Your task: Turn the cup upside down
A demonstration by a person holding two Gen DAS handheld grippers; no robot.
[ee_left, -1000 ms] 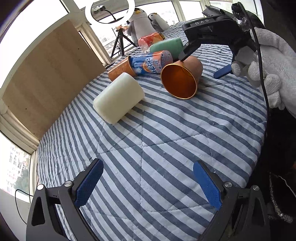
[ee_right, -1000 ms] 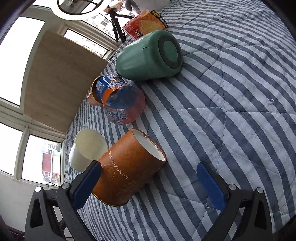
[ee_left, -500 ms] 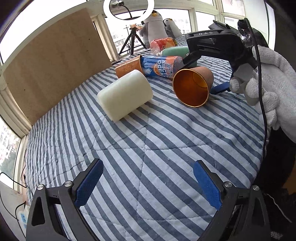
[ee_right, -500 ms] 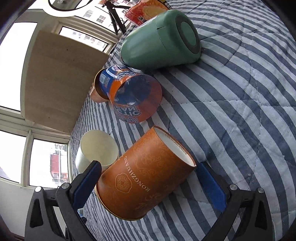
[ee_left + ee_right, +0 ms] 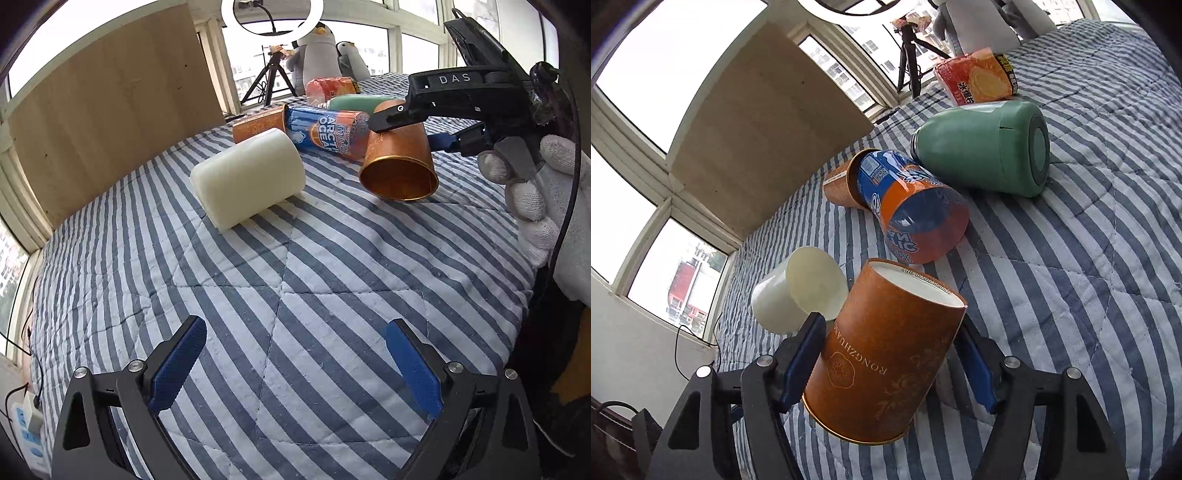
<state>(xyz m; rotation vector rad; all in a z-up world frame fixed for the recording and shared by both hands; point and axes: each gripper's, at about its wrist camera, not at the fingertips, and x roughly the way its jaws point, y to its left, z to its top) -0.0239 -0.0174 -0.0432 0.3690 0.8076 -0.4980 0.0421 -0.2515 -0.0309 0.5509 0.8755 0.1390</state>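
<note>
Since a second ago, right gripper (image 5: 886, 363) has clamped the orange cup (image 5: 882, 354) and lifted it, tilted, off the striped quilt (image 5: 295, 266); left gripper (image 5: 295, 365) hangs wide open, empty.

My left gripper (image 5: 295, 363) w/ black frame, blue ribbed pads, silver screws, my right gripper (image 5: 890, 363) same build, "DAS" in white on its top, thin black cable, my right hand (image 5: 532, 192) in white knit glove
</note>
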